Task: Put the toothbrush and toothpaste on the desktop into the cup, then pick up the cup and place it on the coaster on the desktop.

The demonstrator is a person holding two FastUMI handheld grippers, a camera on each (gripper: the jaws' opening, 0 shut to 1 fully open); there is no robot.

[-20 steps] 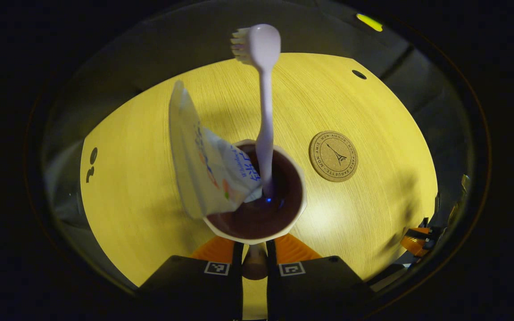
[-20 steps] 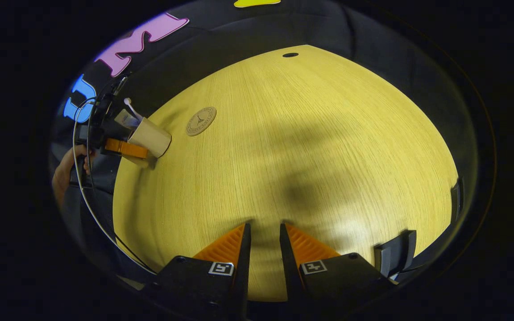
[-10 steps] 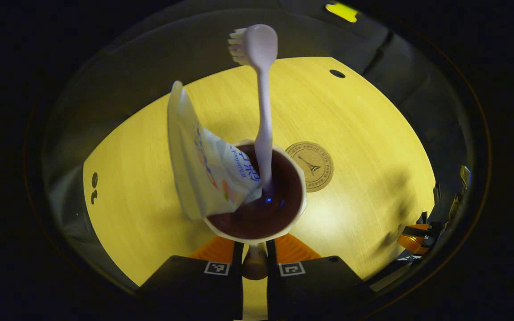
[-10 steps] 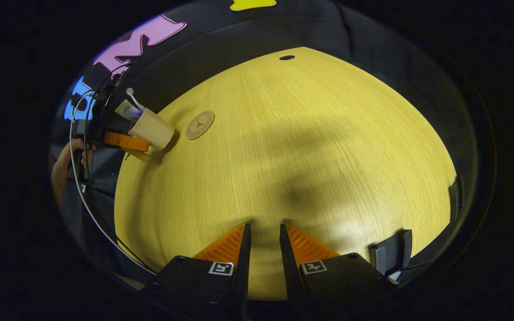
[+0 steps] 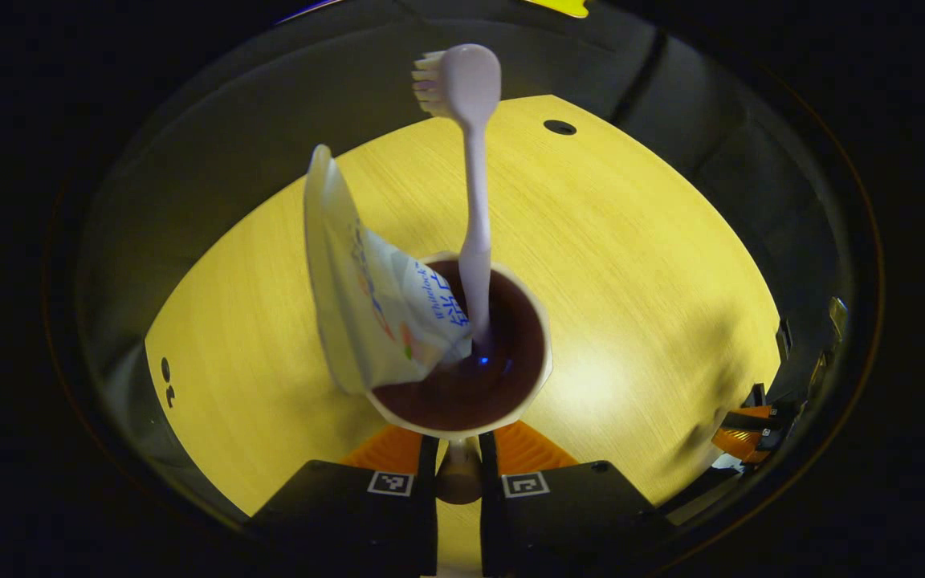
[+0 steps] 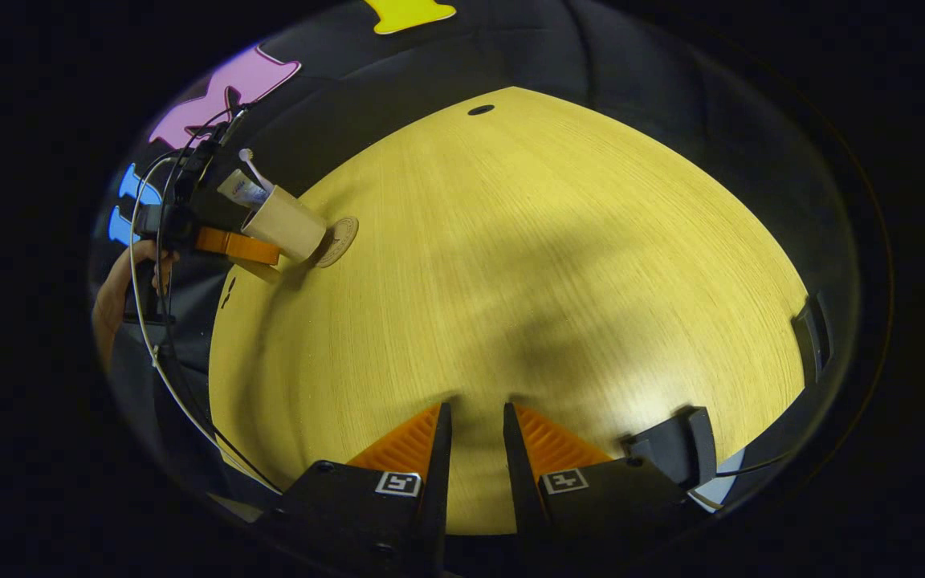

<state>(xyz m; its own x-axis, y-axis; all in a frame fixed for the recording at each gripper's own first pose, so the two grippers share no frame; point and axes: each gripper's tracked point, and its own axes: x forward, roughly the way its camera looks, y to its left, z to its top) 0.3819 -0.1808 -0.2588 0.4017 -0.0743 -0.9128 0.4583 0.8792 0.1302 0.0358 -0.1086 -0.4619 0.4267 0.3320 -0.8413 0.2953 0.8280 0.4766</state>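
The cup (image 5: 462, 353), pale outside and dark inside, is pinched by a part at its near rim between the left gripper (image 5: 458, 457) fingers above the wooden desktop (image 5: 639, 265), with the white toothbrush (image 5: 470, 160) standing bristles-up and the toothpaste (image 5: 366, 297) tube leaning out of it. In the right gripper view the cup is tilted over the near edge of the round coaster (image 6: 339, 238), partly covering it. The right gripper (image 6: 470, 433), well apart, hovers over bare wood with its fingers slightly parted and holding nothing.

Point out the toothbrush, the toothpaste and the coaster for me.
toothbrush (image 5: 474, 185), left gripper view, on its handle.
toothpaste (image 5: 366, 297), left gripper view, mid-tube.
coaster (image 6: 342, 234), right gripper view, on its exposed edge beside the cup.
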